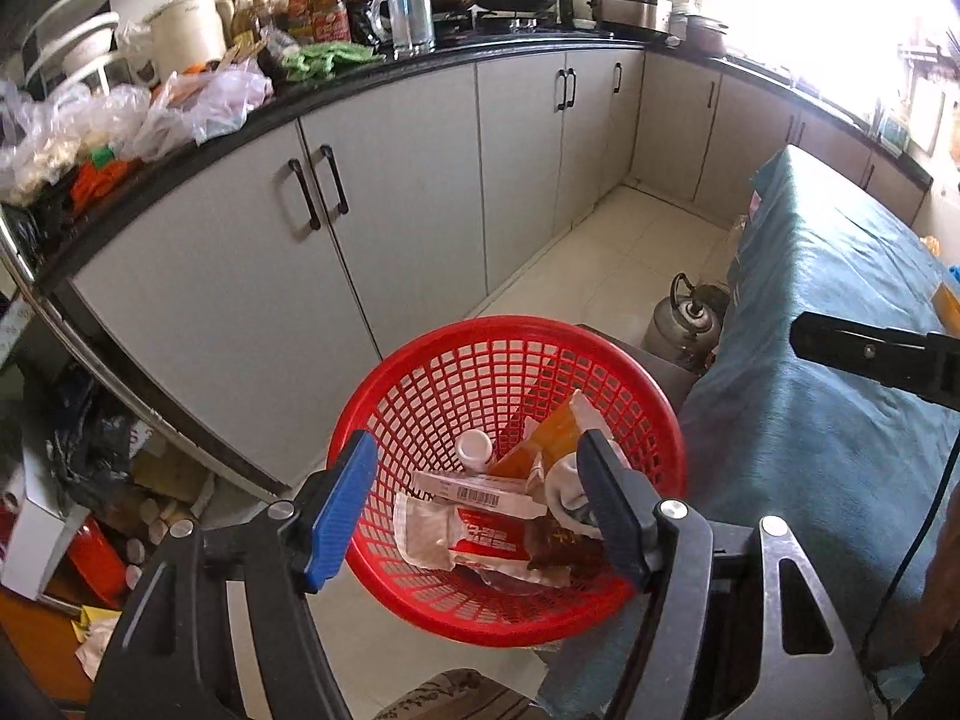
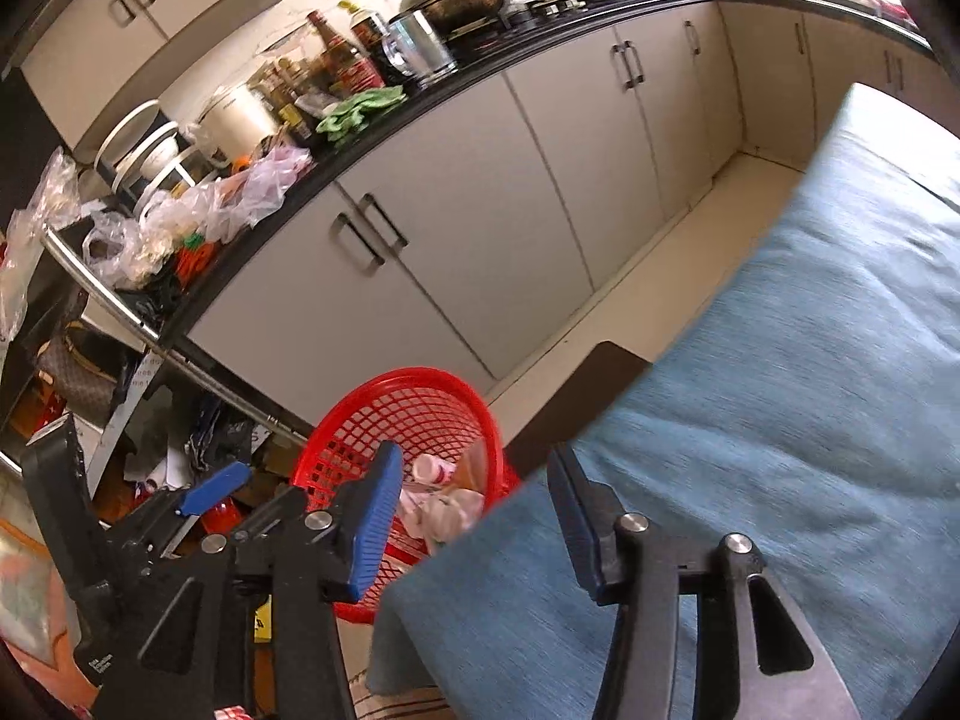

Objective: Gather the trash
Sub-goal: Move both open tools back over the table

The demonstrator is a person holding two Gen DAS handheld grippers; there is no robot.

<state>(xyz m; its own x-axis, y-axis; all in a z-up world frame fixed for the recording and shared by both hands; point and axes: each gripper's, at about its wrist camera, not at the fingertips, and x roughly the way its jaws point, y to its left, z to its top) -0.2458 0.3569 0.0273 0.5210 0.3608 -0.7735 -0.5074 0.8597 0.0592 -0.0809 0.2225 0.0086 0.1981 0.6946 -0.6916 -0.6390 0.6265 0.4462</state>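
In the left wrist view, the left gripper (image 1: 480,510) has its jaws wide apart and holds nothing. Between the jaws and below them stands a red mesh basket (image 1: 420,396) on the pale tiled floor. Inside the basket lie a small white bottle (image 1: 474,449), an orange wrapper (image 1: 543,438), a flat carton with a barcode (image 1: 480,492) and a crumpled red and white packet (image 1: 456,531). To the right of the jaws is a table with a teal cloth (image 1: 840,360), and beyond the basket an aluminium kettle (image 1: 684,324) stands on the floor.

In the right wrist view, the right gripper (image 2: 474,516) is also wide open and empty. The red mesh basket (image 2: 360,432) is just beside its left jaw, with white crumpled trash (image 2: 444,504) in it. The right jaw is over the teal cloth (image 2: 780,390). Further left of the jaws, the left gripper (image 2: 216,486) shows one blue pad.
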